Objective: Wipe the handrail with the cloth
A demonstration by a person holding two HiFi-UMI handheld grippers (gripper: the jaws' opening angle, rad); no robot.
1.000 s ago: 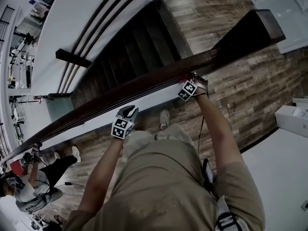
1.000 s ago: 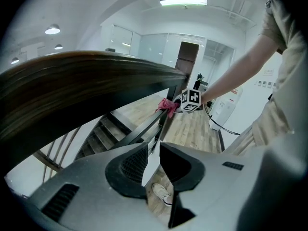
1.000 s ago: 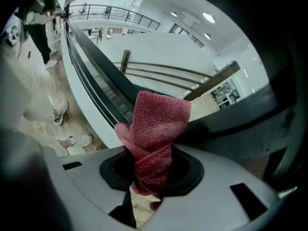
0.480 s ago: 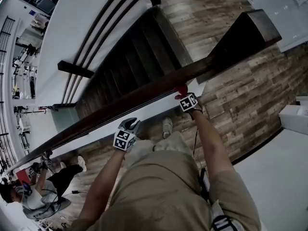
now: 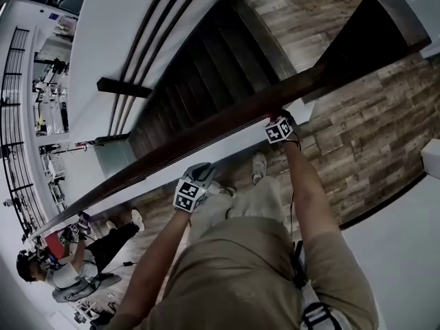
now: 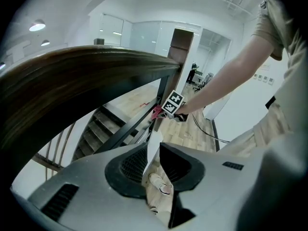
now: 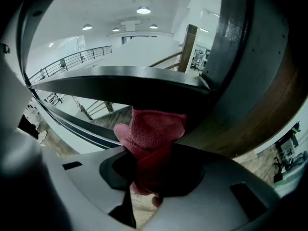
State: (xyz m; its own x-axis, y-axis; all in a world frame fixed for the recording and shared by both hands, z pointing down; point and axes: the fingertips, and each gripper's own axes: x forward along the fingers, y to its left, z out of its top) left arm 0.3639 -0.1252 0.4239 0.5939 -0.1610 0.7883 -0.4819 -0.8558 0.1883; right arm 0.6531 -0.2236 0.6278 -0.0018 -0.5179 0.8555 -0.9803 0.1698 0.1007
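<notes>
Handrail [image 5: 206, 133] ahead; open stairwell [image 5: 199, 67] beyond

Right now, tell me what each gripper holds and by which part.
Right gripper: the red cloth, pinched at a bunched-up part, a wad sticking out past the jaws. Left gripper: nothing, jaws slightly apart.

Left gripper [image 5: 200, 168] jaws slightly apart, right gripper [image 5: 275, 117] clamped, arms outstretched

The wood-plank floor [image 5: 357, 136] runs across the right and the near side. A pale shoe [image 5: 258, 165] stands on it, and at the near left another person [image 5: 69, 273] crouches on it.
</notes>
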